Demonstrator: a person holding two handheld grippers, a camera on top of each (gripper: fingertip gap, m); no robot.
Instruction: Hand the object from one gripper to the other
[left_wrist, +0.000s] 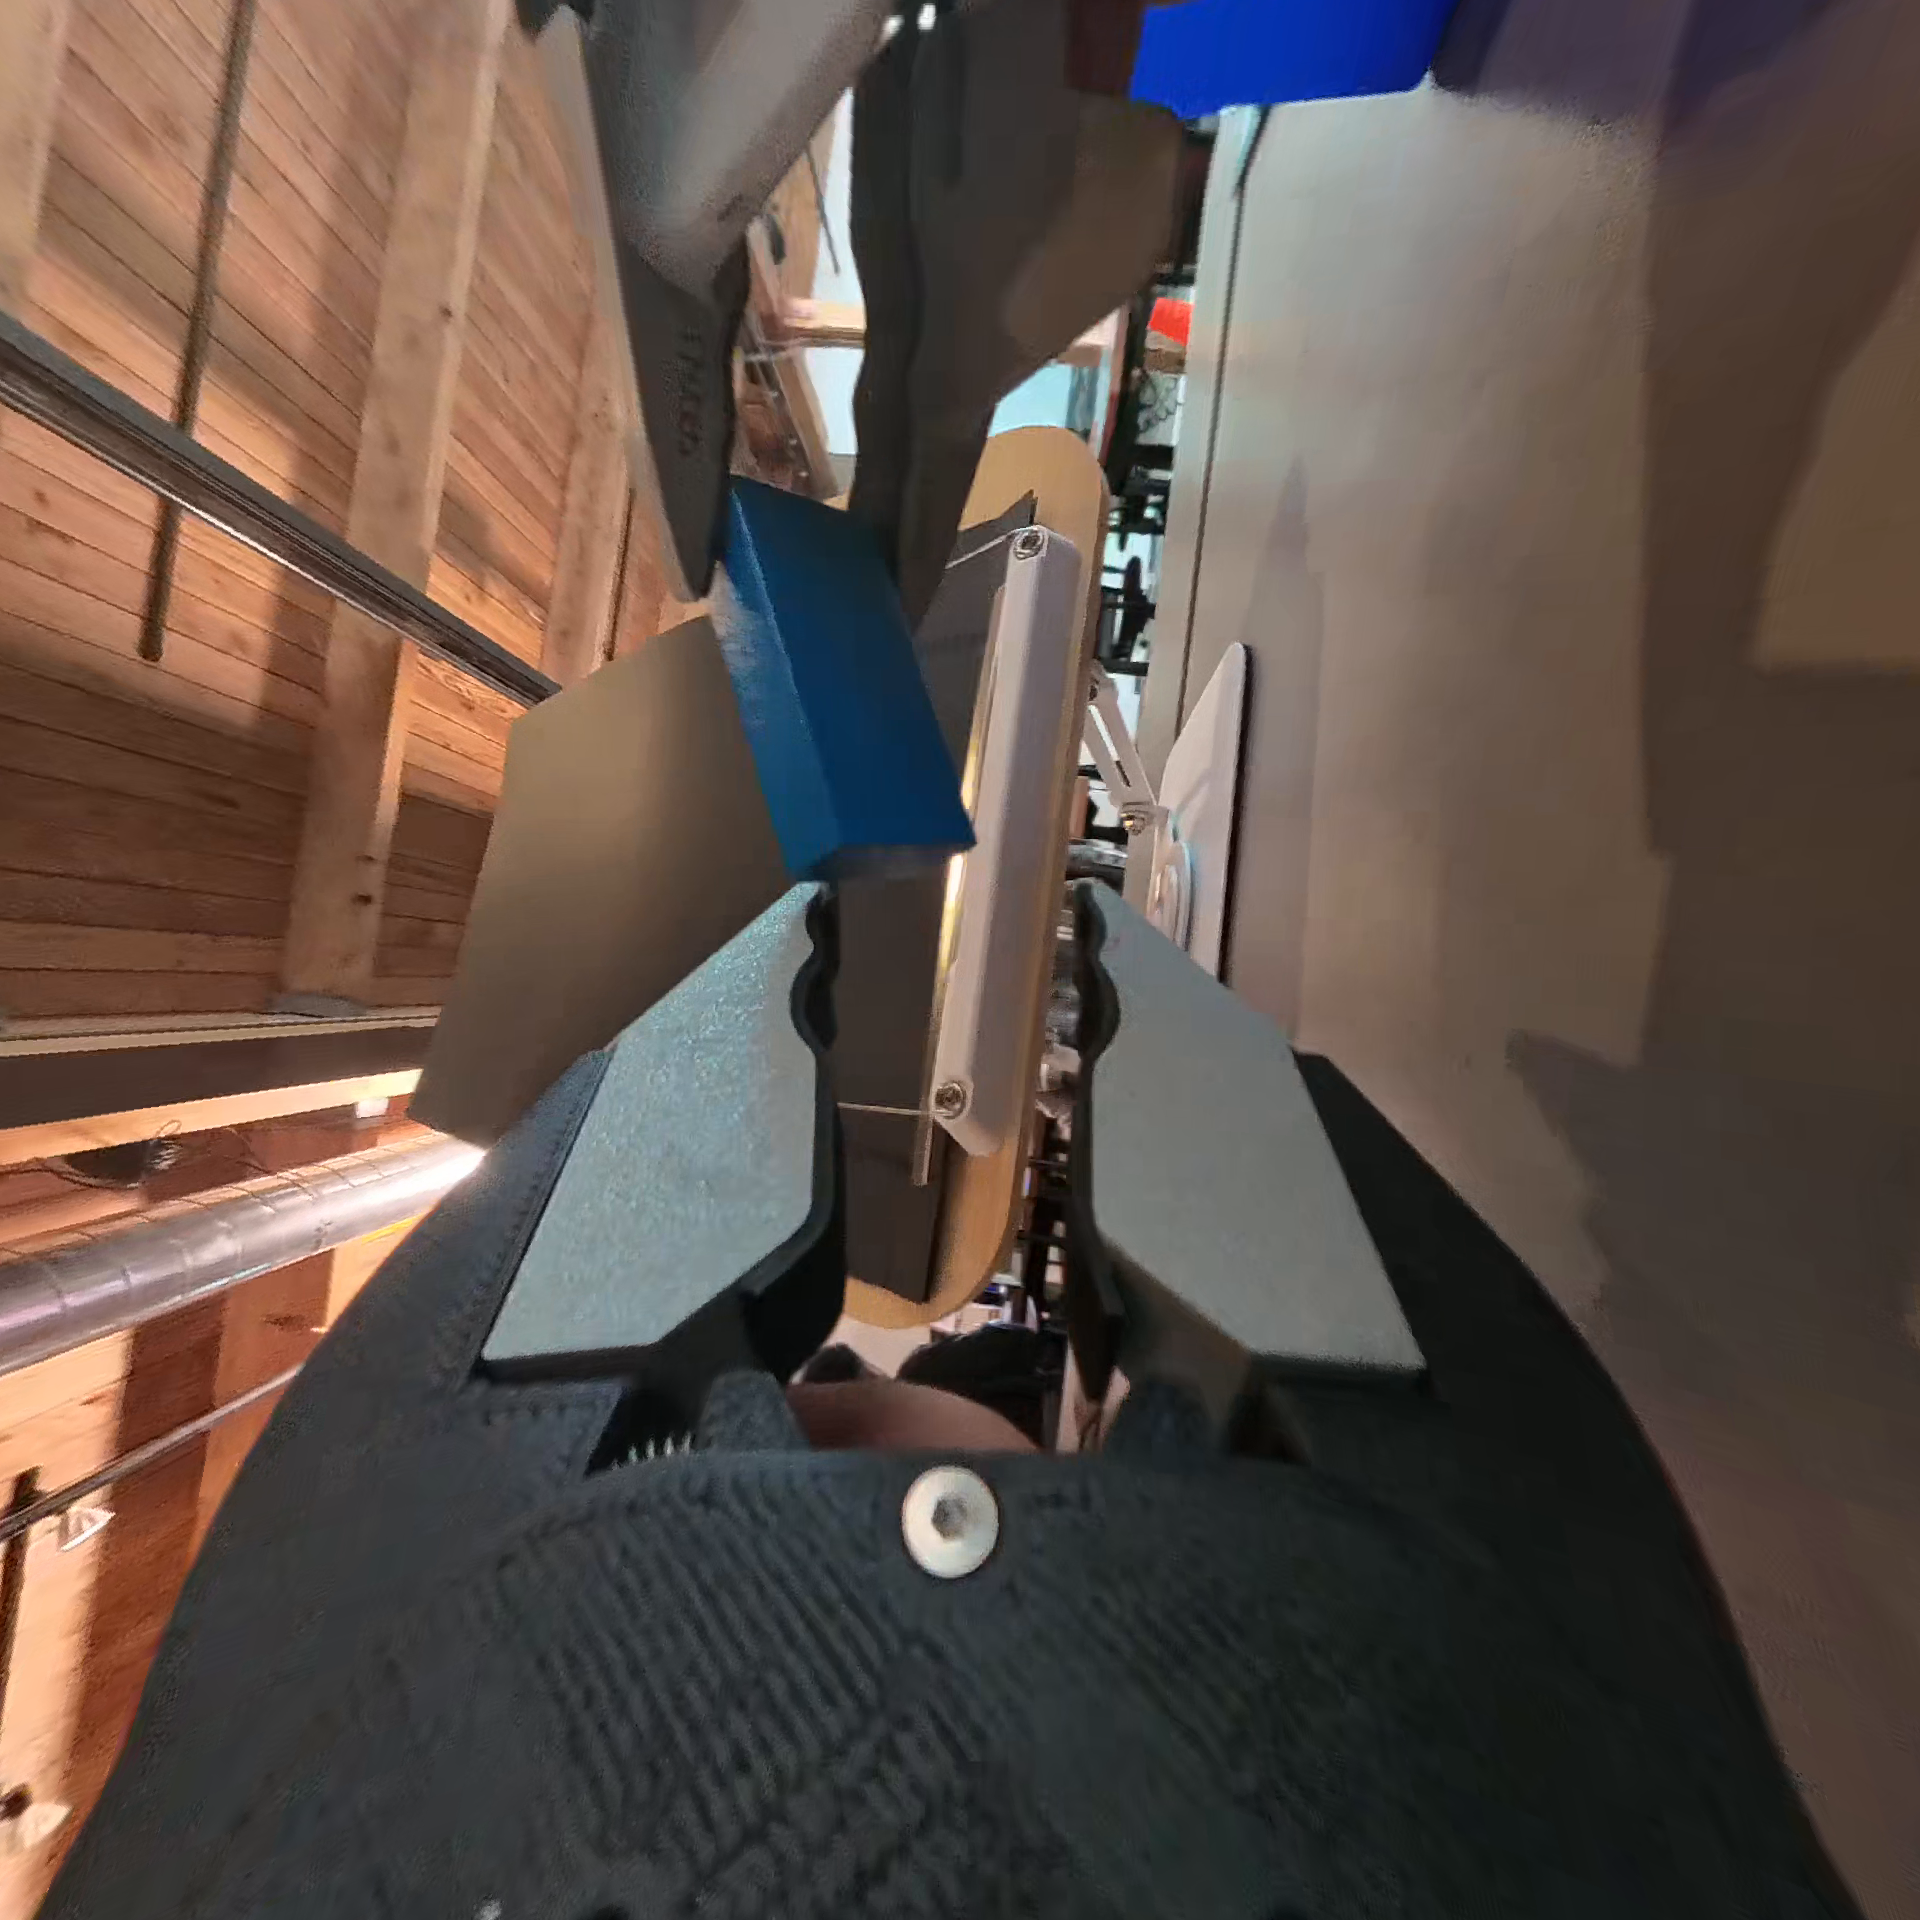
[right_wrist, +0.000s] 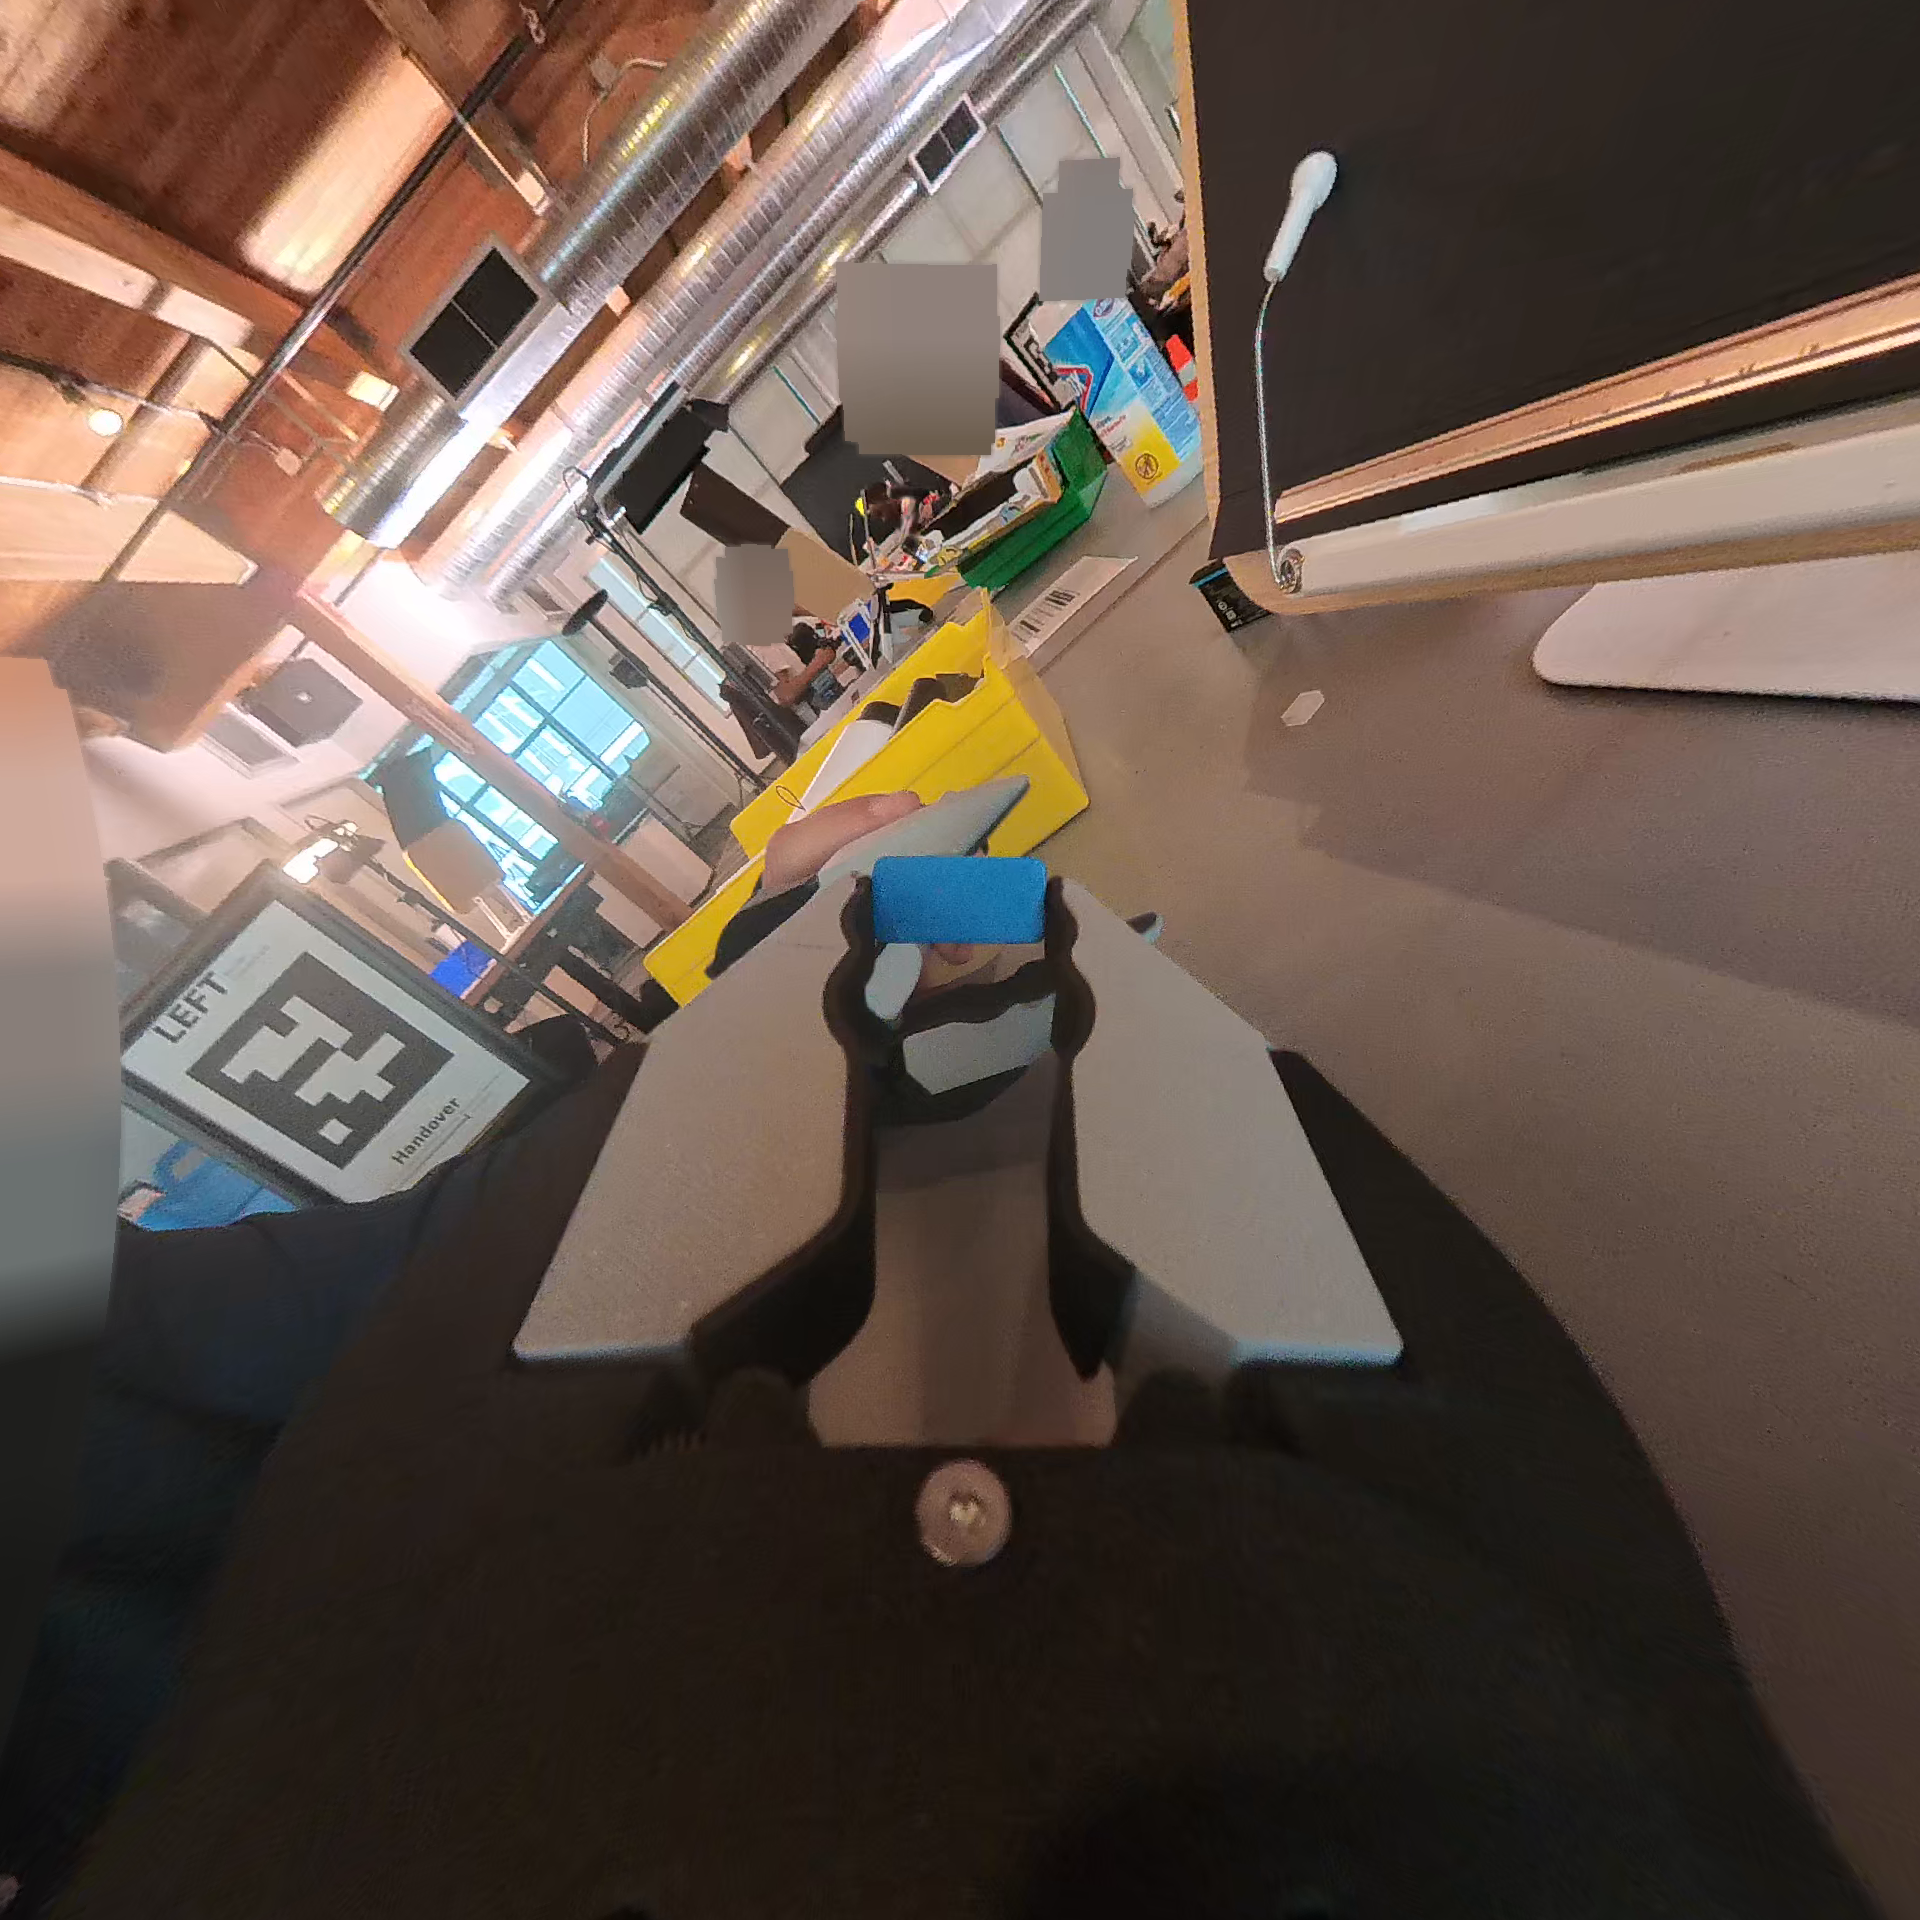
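A blue block is seen clamped between the fingertips of the right gripper, just above centre in the right wrist view, only its short end face being presented to that camera. In the left wrist view the same blue block is shown tilted, its upper end pinched at about 12 o'clock by the right gripper, whose body is cut off by the top edge and blurred. The left gripper is held with its fingers apart and empty; the block's lower corner lies just beyond the left fingertip, though whether it is touched cannot be told. Behind the block a white bracket on a wooden board is partly hidden. In the right wrist view a yellow bin toward 12 o'clock is partly covered by grey gripper parts, and a marker card lies at 9 o'clock.
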